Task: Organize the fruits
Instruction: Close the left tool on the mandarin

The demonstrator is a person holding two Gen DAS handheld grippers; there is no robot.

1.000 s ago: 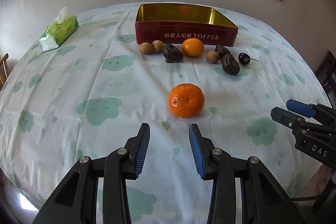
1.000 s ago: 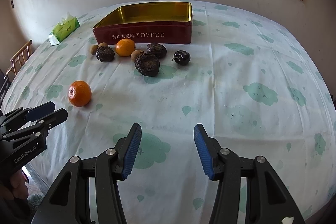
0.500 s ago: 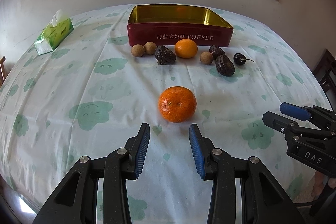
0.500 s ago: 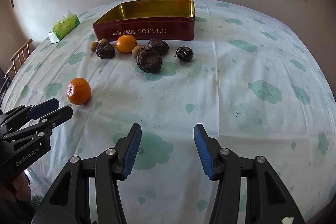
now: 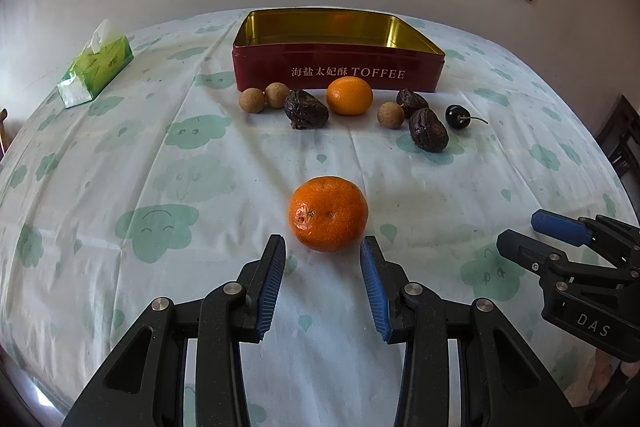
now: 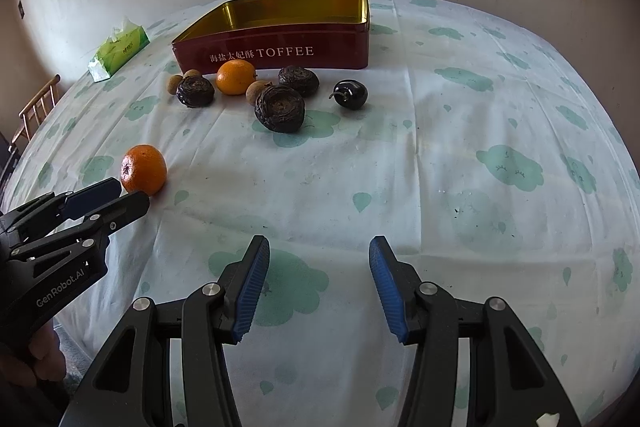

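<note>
A mandarin [image 5: 328, 213] lies alone on the tablecloth, just ahead of my open left gripper [image 5: 323, 247]; its fingertips reach the fruit's near side without touching it. It also shows in the right wrist view [image 6: 144, 169], next to the left gripper [image 6: 116, 195]. A red and gold toffee tin [image 5: 340, 69] stands open at the back. Before it lie a second mandarin [image 5: 349, 95], several brown longans [image 5: 252, 100], dark wrinkled fruits [image 5: 428, 135] and a black cherry [image 5: 458, 116]. My right gripper [image 6: 319, 247] is open and empty over bare cloth.
A green tissue pack [image 5: 96, 69] lies at the far left. The right gripper [image 5: 560, 239] shows at the right edge of the left wrist view. A wooden chair [image 6: 36, 107] stands beyond the table's left edge. The wall and window lie behind.
My left gripper has moved forward toward the lone mandarin, which now sits close at its fingertips. The right gripper has hardly moved. Both stay open.
</note>
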